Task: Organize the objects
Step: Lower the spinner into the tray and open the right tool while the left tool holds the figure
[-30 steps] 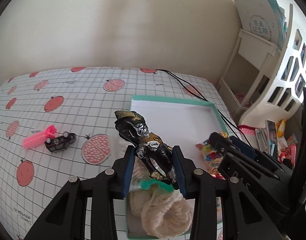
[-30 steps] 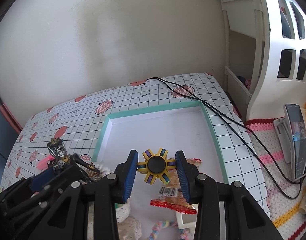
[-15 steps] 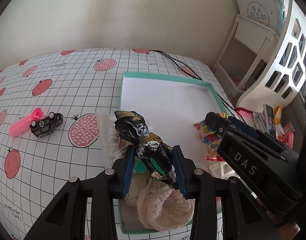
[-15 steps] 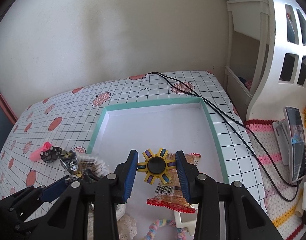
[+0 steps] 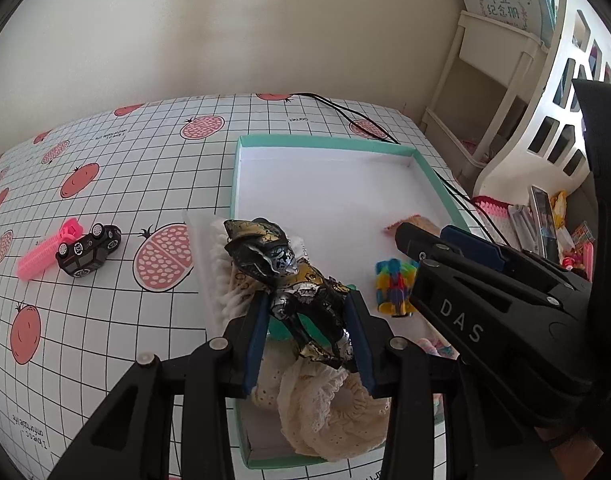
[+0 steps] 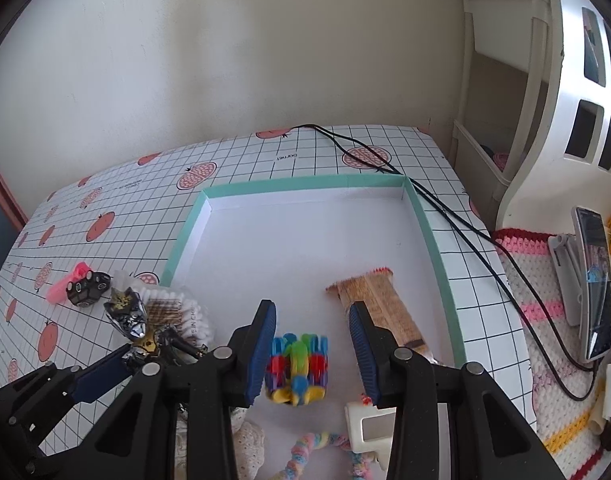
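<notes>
Two grippers working low over the teal-rimmed box (image 6: 432, 240)
The left gripper (image 5: 307, 322) clamps a black-and-gold figure (image 5: 289, 276) above the box's near-left corner; the right gripper (image 6: 311, 350) stands wide apart, a colourful spinner toy (image 6: 297, 366) lying loose between its fingers on the box floor, beside a snack packet (image 6: 379, 308)

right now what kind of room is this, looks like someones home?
Probably a home, perhaps a child's room: a white shelf unit beside the table, a crocheted mat under a propped phone, and a toy car on the pomegranate-print tablecloth.

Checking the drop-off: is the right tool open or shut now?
Open. The right tool has its fingers spread, and the spinner lies free between them on the box floor.
</notes>
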`<state>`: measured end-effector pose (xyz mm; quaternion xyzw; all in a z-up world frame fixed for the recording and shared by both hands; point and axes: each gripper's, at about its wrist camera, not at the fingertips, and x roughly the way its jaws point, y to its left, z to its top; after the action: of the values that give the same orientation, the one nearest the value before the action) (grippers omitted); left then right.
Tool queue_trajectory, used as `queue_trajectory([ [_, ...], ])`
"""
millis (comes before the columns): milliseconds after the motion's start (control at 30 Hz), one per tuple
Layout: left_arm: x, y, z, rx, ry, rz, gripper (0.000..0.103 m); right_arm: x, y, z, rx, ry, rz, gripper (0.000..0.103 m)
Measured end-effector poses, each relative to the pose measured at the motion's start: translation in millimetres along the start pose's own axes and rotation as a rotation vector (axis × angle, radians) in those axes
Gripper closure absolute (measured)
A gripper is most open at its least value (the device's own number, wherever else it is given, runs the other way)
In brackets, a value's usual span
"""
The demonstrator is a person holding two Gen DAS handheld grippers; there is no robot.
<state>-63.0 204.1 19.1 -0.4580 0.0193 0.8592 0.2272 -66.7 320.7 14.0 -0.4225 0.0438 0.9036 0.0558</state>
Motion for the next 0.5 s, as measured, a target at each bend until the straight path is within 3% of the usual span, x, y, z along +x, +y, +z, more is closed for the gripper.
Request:
queue_trajectory([
  [500, 2.5, -1.8, -3.1, 0.009, 0.017, -0.008, 0.061, 8.2, -6.5, -4.9, 0.019, 0.041, -0.006, 0.06],
])
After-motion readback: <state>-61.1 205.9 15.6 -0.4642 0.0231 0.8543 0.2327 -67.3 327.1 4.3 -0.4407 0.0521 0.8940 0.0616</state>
